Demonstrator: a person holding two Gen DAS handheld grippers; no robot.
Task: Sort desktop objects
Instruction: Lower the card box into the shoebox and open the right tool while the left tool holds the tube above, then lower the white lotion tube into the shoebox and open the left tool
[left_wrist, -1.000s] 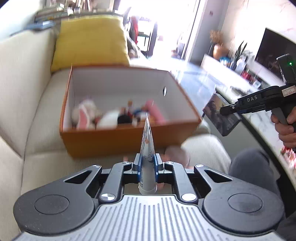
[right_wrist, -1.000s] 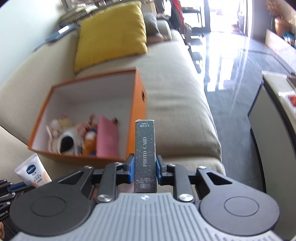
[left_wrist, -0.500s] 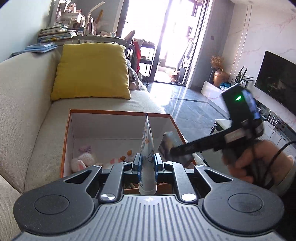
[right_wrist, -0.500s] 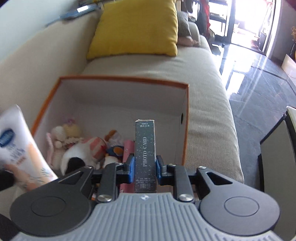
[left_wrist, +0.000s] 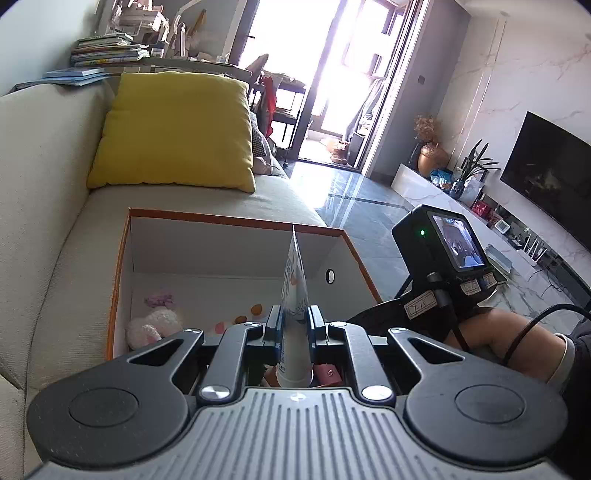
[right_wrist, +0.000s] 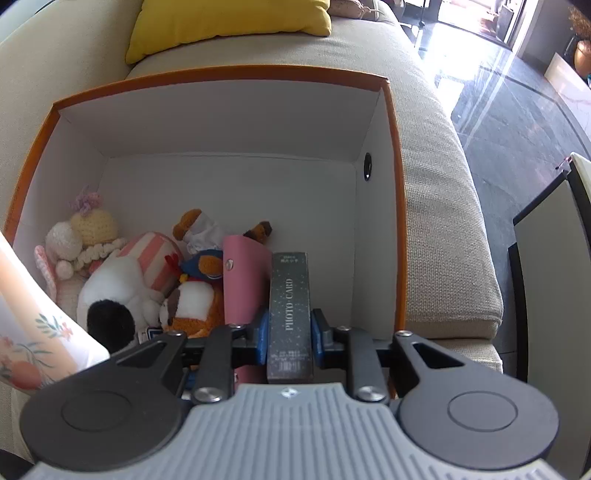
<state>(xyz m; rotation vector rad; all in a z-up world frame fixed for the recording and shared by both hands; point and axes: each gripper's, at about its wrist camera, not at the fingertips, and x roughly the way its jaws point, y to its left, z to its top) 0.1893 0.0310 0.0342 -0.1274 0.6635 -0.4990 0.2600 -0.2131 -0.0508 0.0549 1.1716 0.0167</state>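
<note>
Left wrist view: the left gripper (left_wrist: 293, 328) clenches one cream tube (left_wrist: 293, 295) upright, over the near edge of one orange storage box (left_wrist: 236, 220) on a sofa (left_wrist: 59, 258). It likely waits its turn.

Right wrist view: the right gripper (right_wrist: 290, 334) grasps one dark photo card box (right_wrist: 290, 314) above the storage box's near right corner, beside one pink case (right_wrist: 242, 280). Roughly five plush toys (right_wrist: 122, 277) crowd the near left corner. Next: lower, then let go.
</note>
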